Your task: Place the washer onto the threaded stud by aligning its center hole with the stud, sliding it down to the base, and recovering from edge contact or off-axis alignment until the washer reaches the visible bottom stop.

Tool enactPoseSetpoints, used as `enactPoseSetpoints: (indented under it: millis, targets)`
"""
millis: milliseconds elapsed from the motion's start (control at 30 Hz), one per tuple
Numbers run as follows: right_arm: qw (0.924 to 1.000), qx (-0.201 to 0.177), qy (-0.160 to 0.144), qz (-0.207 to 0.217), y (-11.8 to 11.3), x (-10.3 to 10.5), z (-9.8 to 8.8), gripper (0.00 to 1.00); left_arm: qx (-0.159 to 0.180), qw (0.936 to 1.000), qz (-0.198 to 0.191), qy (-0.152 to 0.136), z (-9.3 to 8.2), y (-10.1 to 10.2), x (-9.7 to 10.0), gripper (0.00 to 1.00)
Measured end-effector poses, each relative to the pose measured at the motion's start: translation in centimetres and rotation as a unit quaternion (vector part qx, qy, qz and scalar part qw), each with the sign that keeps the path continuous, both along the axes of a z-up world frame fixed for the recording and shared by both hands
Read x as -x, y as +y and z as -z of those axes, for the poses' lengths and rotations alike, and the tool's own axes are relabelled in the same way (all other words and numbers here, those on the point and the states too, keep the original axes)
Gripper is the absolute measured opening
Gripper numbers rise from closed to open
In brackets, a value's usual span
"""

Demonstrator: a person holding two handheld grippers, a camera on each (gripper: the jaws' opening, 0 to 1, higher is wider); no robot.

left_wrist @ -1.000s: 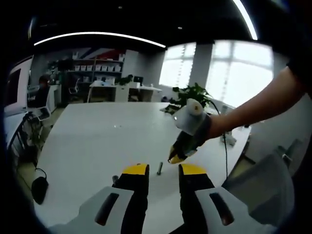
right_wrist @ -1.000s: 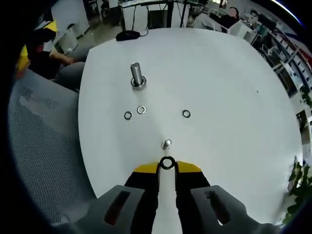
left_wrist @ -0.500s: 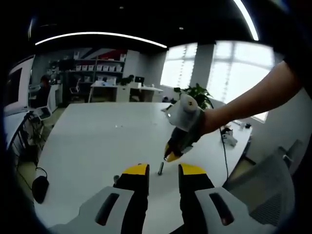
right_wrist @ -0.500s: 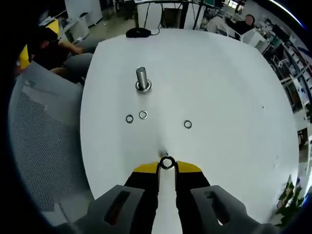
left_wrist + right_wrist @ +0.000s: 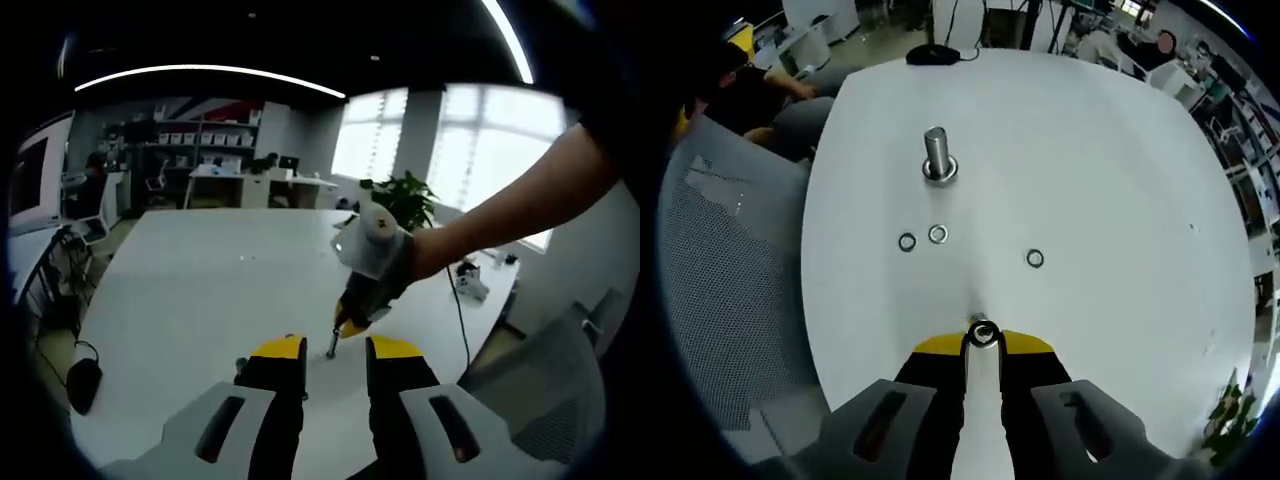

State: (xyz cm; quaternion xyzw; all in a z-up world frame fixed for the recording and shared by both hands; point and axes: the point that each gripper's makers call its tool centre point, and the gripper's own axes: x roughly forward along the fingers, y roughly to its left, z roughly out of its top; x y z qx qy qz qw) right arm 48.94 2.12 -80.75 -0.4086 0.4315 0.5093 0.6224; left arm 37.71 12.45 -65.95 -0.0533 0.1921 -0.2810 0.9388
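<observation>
Right tool (image 5: 983, 341) has dropped onto the stud (image 5: 331, 346), now hidden under its tips, pinching the washer (image 5: 983, 334) right over it. Left tool (image 5: 334, 348) hangs behind, tips parted, holding nothing above the worktop (image 5: 1090, 180).

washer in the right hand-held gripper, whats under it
The washer sits over the small stud's top, which peeks out just beyond it. The stud's shaft and base are covered in the right gripper view.
</observation>
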Motion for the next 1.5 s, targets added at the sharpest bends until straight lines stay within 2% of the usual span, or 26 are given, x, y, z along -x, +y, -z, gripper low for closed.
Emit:
enactPoseSetpoints:
  millis: [333, 833, 1033, 1500]
  targets:
    - [0.9999, 0.014, 0.005, -0.004, 0.1, -0.3, 1.3, 0.14, -0.004, 1.0, -0.005, 0.003, 0.2, 0.2, -0.1, 0.21]
    - [0.9989, 0.04, 0.025, -0.005, -0.1, -0.3, 4.7, 0.14, -0.006, 0.9998, -0.017, 0.009, 0.5, 0.8, -0.2, 0.21]
    - [0.9982, 0.052, 0.028, -0.013, -0.5, 0.1, 5.2, 0.14, -0.006, 0.9997, -0.023, 0.011, 0.6, 1.1, -0.2, 0.21]
    - [0.9985, 0.041, 0.035, 0.002, -0.7, 0.2, 5.6, 0.14, -0.009, 0.9994, -0.026, 0.019, 1.0, 1.2, -0.2, 0.21]
